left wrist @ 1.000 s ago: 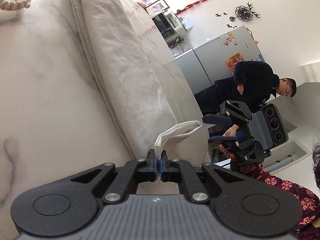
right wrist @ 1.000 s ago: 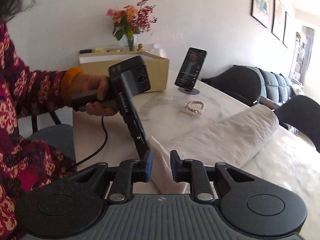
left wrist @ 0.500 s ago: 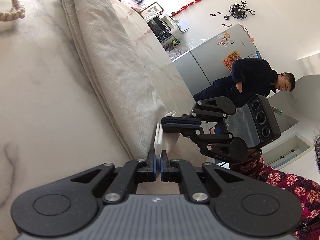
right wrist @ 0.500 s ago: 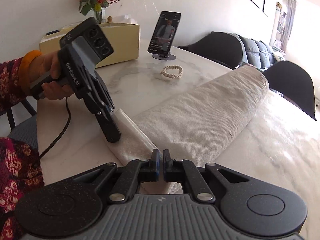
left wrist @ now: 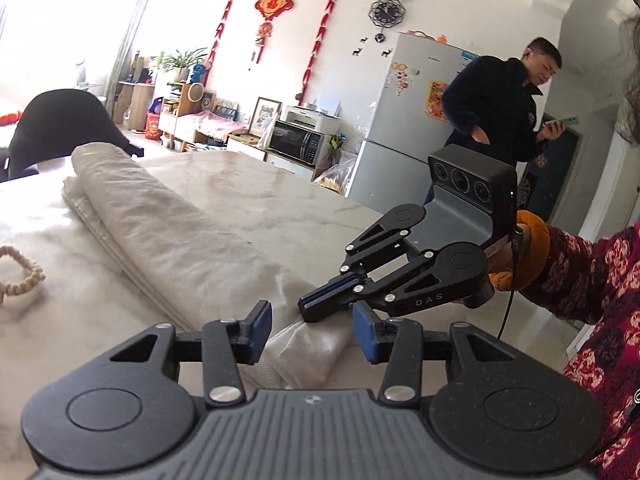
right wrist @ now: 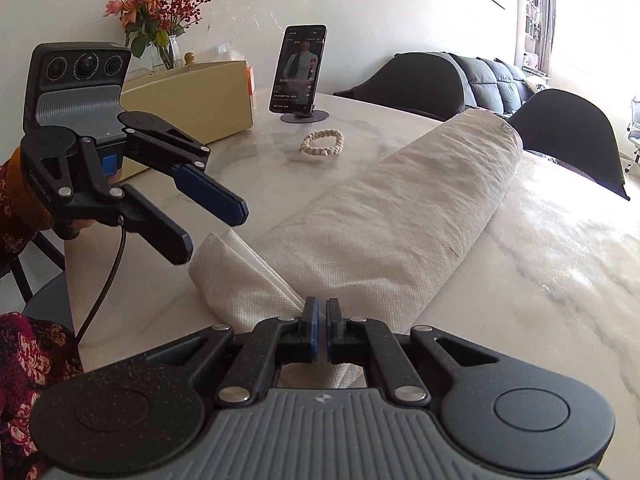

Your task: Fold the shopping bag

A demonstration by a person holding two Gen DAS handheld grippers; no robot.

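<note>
Left gripper [right wrist: 214,232] hangs just above the table's near-left corner, jaws opening, nothing pinched between them; the bag's folded corner lies just below and beside its fingertips. In its own view, that corner sits in the gap between the blue pads [left wrist: 259,332], untouched.

Shopping bag [right wrist: 400,216], off-white cloth, lies folded into a long band on the marble table [right wrist: 560,260], running from the near edge away toward the far right.

Right gripper [right wrist: 319,334], pressed together, pinches the bag's near end at the table edge. From the left camera, its closed tips [left wrist: 320,308] rest on that same corner.

Beaded bracelet [right wrist: 322,142] and propped phone [right wrist: 300,70] sit beyond, apart from the bag.
</note>
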